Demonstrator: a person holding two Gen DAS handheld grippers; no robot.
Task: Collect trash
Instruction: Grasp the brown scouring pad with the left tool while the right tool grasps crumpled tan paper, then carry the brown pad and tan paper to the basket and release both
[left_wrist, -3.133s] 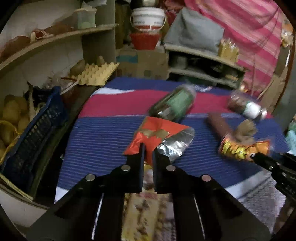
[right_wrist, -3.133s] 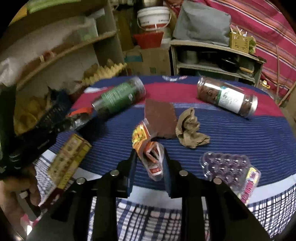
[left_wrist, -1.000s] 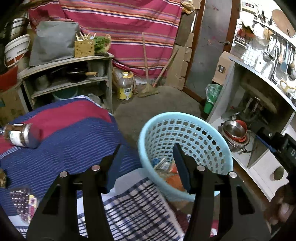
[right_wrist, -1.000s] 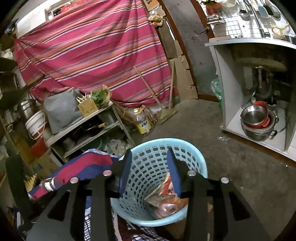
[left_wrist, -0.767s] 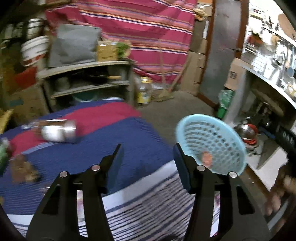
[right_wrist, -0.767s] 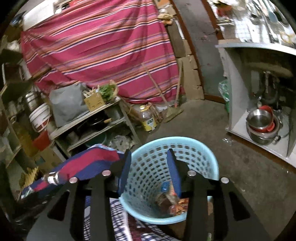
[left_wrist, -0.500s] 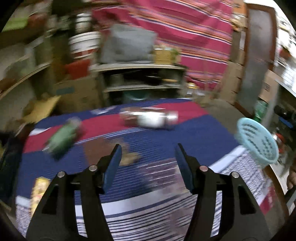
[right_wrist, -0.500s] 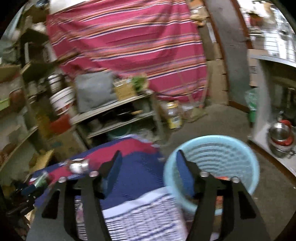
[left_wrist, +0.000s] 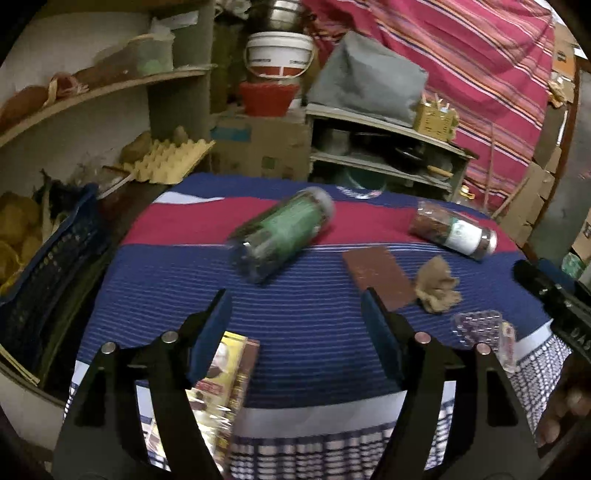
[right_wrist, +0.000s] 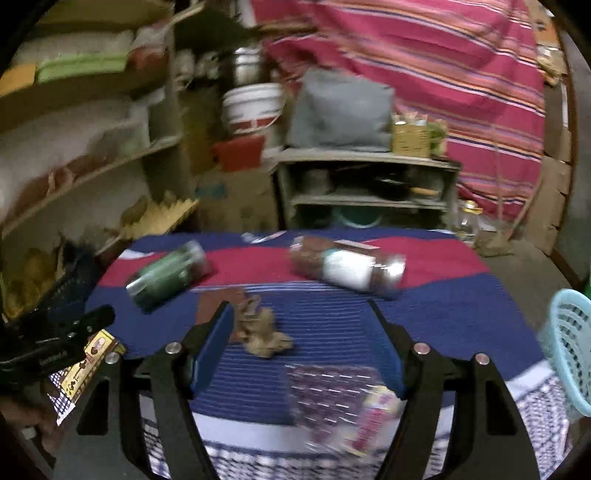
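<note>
Light-blue basket (right_wrist: 570, 347) stands off the table's right edge; contents not visible. Crumpled brown paper (right_wrist: 260, 328), brown card (left_wrist: 376, 277) and blister pack (right_wrist: 332, 398) lie near the table's (left_wrist: 306, 325) front edge. Left gripper (left_wrist: 295, 314) opening, nothing between; right gripper (right_wrist: 301, 332) spread, empty. Both faced the basket a second ago.

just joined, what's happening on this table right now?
Trash pickup. Both grippers are empty over the striped cloth: the left gripper, jaws opening, faces the yellow box; the right gripper hangs above the crumpled brown paper and blister pack. Two jars lie untouched. The blue basket waits at the right.
</note>
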